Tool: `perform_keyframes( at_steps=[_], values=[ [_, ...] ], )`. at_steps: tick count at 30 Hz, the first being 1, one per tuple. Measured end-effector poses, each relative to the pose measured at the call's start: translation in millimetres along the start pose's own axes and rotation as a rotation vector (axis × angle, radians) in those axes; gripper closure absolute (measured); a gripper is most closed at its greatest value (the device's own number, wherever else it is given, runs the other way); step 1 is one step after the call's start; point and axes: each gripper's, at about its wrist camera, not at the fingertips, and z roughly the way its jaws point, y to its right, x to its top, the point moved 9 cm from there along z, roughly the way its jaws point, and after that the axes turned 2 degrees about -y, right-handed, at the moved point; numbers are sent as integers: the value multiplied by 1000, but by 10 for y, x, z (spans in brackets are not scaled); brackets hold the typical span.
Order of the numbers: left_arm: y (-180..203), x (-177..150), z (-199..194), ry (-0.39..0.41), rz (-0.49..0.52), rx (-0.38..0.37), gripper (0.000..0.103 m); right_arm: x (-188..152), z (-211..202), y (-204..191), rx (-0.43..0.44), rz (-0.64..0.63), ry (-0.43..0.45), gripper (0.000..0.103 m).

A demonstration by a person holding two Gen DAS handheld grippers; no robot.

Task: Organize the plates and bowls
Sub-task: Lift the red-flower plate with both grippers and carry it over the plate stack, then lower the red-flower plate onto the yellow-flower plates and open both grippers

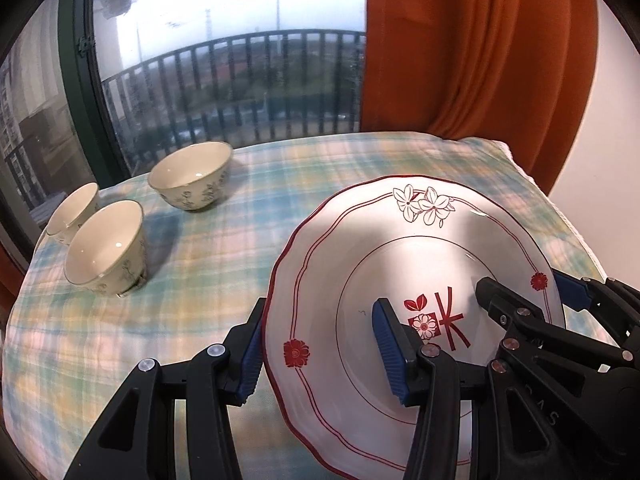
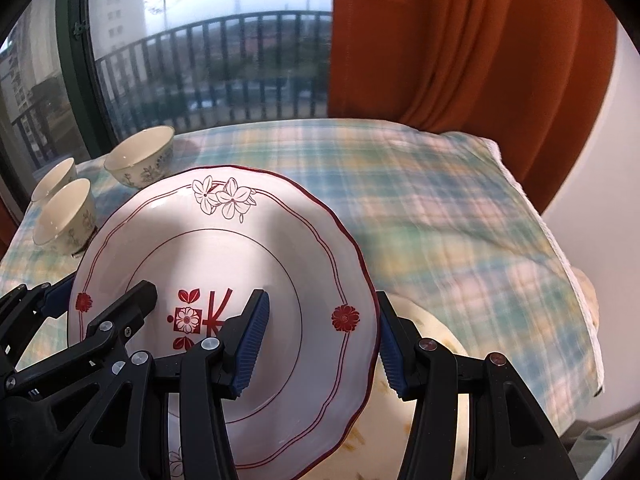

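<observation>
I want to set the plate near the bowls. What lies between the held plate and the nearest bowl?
Only bare checked cloth lies between the plate and the nearest bowl; the left wrist view shows it best.

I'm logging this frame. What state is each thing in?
Plate: lifted, tilted, gripped at opposite rims.
Left gripper: shut on plate.
Right gripper: shut on plate.
Three bowls: upright, empty, unstacked on cloth.
Curtain: drawn aside.
</observation>
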Motion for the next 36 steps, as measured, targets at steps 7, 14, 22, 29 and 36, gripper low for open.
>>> perform_keyframes(
  at_steps=[7, 14, 22, 29, 36],
  values=[
    [363, -153, -79, -2, 26, -33, 52, -259, -147, 343, -28, 37, 9, 48],
    [706, -256, -70, 4, 63, -49, 52, -469, -201, 666, -52, 80, 5, 48],
    [990, -373, 82, -33, 101, -72, 52, -659, -106, 964, -65, 131, -27, 48],
    [1085, -440, 200, -60, 114, -82, 52, -783, 7, 1069, -60, 163, -58, 48],
    [1145, -453, 264, -54, 122, -91, 51, -804, 62, 1145, -60, 178, -66, 49]
  ],
)
